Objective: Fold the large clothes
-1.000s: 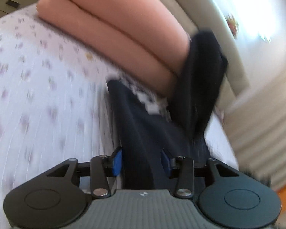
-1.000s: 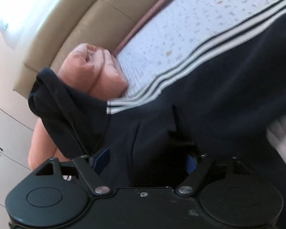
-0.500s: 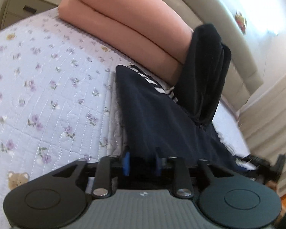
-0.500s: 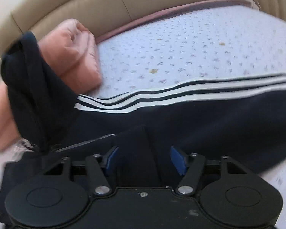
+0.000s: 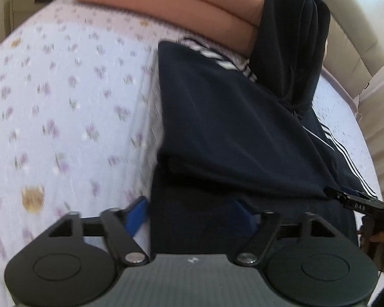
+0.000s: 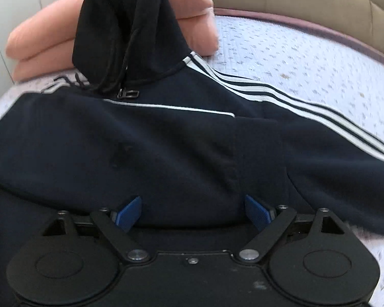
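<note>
A dark navy hooded jacket (image 5: 230, 133) with white stripes lies on the flowered bedspread (image 5: 64, 102), its lower part folded up over the body. Its hood (image 5: 291, 38) leans up against the pink bedding. My left gripper (image 5: 192, 212) is open, its blue pads on either side of the jacket's near edge. In the right wrist view the jacket (image 6: 166, 148) fills the foreground, a striped sleeve (image 6: 294, 99) running right. My right gripper (image 6: 192, 209) is open, with the folded edge between its pads. The right gripper also shows in the left wrist view (image 5: 355, 204).
Folded pink bedding (image 5: 179, 2) lies along the head of the bed, against a beige padded headboard (image 6: 294, 2). A bedside cabinet (image 5: 30, 7) stands at the far left. The bedspread extends left of the jacket and to the right (image 6: 307, 56).
Both grippers have opened and let go of the jacket's hem. The hem was carried up and laid over the body, so the jacket now lies folded.
</note>
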A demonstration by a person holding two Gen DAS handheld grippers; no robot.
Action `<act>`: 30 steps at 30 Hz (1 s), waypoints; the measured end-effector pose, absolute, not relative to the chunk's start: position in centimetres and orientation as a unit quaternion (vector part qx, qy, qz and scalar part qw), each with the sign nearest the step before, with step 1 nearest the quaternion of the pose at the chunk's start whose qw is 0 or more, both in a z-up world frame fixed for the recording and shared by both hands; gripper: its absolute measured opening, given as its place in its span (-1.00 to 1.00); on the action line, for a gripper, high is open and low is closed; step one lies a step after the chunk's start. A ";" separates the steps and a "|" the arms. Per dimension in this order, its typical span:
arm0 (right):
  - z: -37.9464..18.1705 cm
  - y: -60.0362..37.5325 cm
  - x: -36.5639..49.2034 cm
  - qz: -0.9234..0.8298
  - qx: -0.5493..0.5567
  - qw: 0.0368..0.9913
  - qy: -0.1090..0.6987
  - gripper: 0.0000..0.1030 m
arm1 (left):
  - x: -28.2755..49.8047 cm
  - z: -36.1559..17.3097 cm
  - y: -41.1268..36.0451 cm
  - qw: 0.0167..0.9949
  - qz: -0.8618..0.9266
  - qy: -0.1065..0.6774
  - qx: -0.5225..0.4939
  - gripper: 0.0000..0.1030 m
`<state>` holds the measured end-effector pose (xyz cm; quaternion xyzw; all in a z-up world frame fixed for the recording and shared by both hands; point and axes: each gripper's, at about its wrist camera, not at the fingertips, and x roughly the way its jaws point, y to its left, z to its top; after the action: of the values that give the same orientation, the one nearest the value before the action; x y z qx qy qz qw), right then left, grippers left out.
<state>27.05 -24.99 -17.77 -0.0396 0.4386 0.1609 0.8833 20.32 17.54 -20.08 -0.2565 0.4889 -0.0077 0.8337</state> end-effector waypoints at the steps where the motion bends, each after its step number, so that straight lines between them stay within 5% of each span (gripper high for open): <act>1: -17.3 -25.8 27.1 0.159 -0.011 0.881 0.446 1.00 | 20.1 -19.9 17.1 0.829 -0.002 0.496 -0.259 0.58; 12: -17.2 -45.4 26.3 0.039 0.355 0.809 0.467 0.91 | 20.3 -17.2 13.5 0.812 0.013 0.523 -0.257 0.57; 15: -18.6 -50.6 26.1 0.002 0.414 0.802 0.431 0.40 | 21.1 -17.2 12.1 0.813 0.005 0.524 -0.253 0.57; 22: -20.0 -53.9 28.0 -0.029 0.444 0.819 0.362 0.22 | 22.2 -17.1 9.1 0.816 0.009 0.530 -0.232 0.56; 24: -19.9 -53.6 28.0 -0.049 0.422 0.831 0.358 -0.34 | 22.3 -16.9 8.9 0.815 0.012 0.530 -0.233 0.56; 25: -19.8 -53.4 28.0 -0.063 0.401 0.839 0.362 -0.84 | 22.3 -16.8 8.9 0.815 0.015 0.530 -0.235 0.56; 30: -19.5 -54.0 24.0 -0.083 0.389 0.839 0.371 -0.90 | 22.0 -16.2 8.9 0.816 0.027 0.526 -0.239 0.55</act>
<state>24.00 -53.96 -19.47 0.3890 0.3713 -0.0829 0.8390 22.00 8.90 -16.16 -0.2385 0.5262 0.0273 0.8157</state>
